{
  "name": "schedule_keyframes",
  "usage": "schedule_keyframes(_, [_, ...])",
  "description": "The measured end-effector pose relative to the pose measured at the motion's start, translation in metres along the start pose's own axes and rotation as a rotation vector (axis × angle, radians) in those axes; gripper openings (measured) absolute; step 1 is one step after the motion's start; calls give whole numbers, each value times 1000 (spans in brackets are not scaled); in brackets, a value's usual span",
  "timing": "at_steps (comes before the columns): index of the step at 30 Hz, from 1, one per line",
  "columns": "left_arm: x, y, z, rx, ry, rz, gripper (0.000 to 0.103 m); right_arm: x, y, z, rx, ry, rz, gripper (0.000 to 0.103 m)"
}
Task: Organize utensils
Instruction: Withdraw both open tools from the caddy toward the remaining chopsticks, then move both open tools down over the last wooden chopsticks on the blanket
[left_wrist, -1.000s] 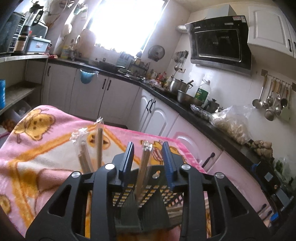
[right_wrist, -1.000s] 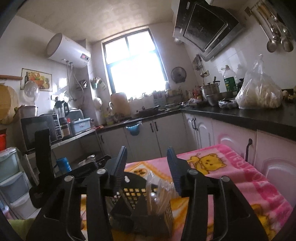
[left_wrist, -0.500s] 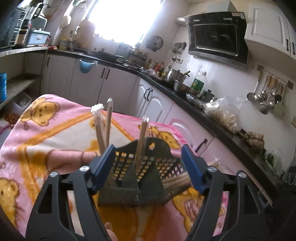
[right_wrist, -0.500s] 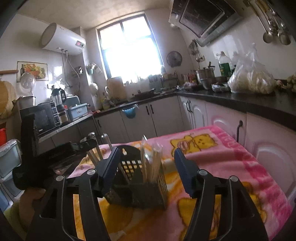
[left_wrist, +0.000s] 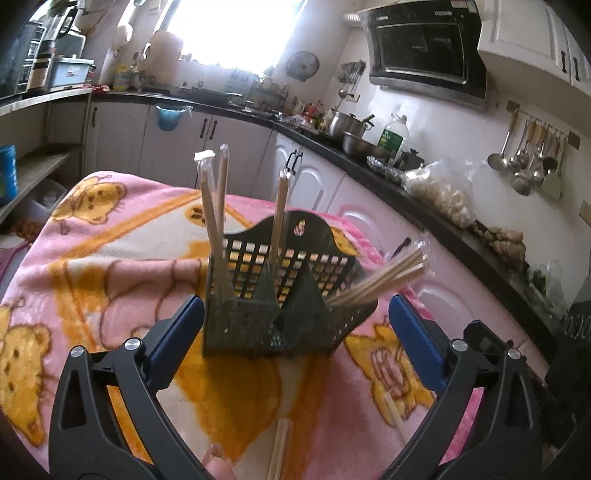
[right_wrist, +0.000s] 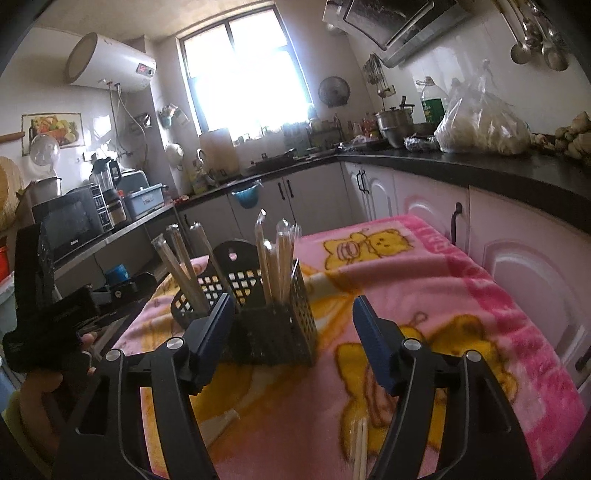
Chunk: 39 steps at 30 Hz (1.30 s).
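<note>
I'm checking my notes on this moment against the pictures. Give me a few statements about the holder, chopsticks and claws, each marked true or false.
1. Both claws are open. True: left claw, right claw.
2. The holder lies tipped over. False: it stands upright on the blanket.
3. Chopsticks stand in the holder. True.
4. No chopsticks lie on the blanket. False: a loose pair lies near the right claw.
</note>
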<state>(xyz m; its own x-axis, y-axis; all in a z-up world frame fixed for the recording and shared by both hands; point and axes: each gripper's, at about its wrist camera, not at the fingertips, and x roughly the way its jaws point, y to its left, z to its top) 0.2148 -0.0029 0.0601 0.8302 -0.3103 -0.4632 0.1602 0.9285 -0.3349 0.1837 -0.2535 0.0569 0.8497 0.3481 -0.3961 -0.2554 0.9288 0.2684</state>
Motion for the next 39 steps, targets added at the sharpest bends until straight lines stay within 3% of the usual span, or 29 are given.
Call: schedule_keyframes(39, [1, -16, -78, 54, 158, 25, 91, -20, -21, -63, -66, 213, -5, 64])
